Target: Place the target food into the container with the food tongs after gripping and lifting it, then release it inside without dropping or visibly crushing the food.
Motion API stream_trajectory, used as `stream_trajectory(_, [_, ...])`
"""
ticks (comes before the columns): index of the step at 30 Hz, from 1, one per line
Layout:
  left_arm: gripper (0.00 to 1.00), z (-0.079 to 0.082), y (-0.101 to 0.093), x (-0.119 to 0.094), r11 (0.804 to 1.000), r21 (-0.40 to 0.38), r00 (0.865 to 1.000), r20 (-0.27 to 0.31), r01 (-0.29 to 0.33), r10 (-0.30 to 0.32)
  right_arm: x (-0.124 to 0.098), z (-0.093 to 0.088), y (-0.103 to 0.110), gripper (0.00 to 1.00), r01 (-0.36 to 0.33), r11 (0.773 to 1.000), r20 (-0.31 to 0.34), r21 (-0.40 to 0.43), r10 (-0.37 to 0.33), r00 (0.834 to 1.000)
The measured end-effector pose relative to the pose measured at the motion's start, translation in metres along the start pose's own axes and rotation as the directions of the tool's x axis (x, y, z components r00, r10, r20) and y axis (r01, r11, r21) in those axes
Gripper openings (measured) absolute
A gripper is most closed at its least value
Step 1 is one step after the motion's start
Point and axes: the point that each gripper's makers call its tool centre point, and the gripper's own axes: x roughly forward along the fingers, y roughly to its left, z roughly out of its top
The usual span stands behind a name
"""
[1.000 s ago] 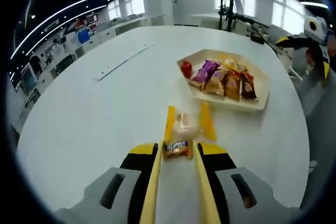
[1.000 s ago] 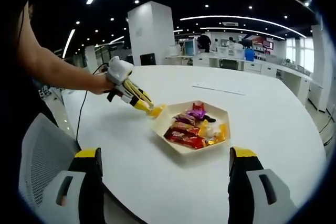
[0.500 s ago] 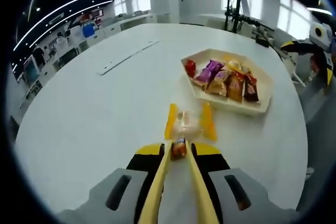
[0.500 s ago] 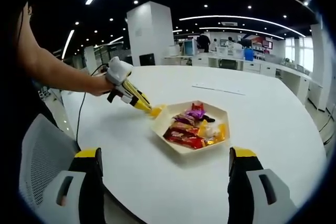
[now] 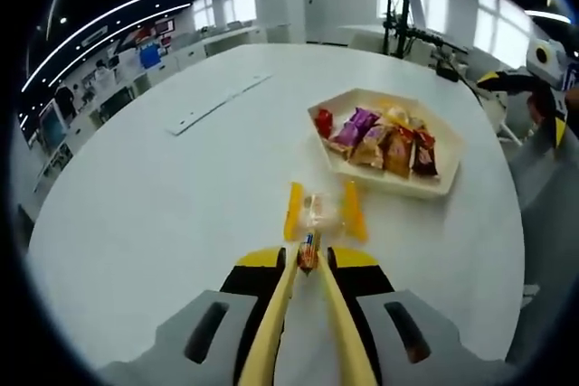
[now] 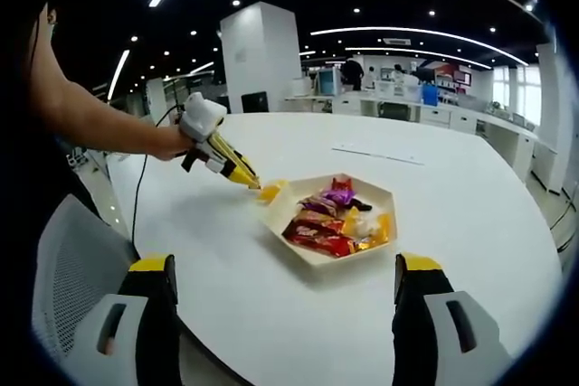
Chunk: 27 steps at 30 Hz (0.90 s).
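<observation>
Yellow food tongs (image 5: 282, 309) run forward from my left gripper (image 5: 308, 259), which is shut on their two arms. The tongs' flat tips (image 5: 292, 211) pinch a pale food packet in clear wrap (image 5: 317, 211) over the white table, a little short of the tray. The cream hexagonal tray (image 5: 434, 189) holds several wrapped snacks (image 5: 384, 137). In the right gripper view the left gripper (image 6: 222, 155) points the tongs (image 6: 240, 169) down at the tray's (image 6: 317, 259) left corner. My right gripper (image 6: 285, 268) stays open near the table edge with nothing between its jaws.
A person's arm (image 6: 99, 124) reaches in from the left, with a black cable (image 6: 143, 183) trailing off the round white table (image 5: 163, 187). A long flat strip (image 5: 217, 101) lies on the table's far side. A white mesh chair (image 6: 72, 277) stands by the table's edge.
The tong arms have squeezed closer together and the tips have closed on the packet. The left gripper has tilted up slightly. The right gripper has not moved.
</observation>
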Motion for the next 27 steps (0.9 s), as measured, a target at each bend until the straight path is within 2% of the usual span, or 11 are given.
stream_trajectory(17, [0.14,0.02,0.013,-0.024,1.0,-0.005,1.0,0.029,-0.005,0.005,0.0,0.0,0.003,0.98,-0.012,1.0,-0.003,-0.01,0.012,1.0])
stream_trajectory(27, [0.14,0.031,0.009,-0.03,1.0,0.003,0.999,0.04,0.013,-0.014,0.001,0.0,0.006,0.98,-0.021,1.0,-0.004,-0.018,0.021,1.0])
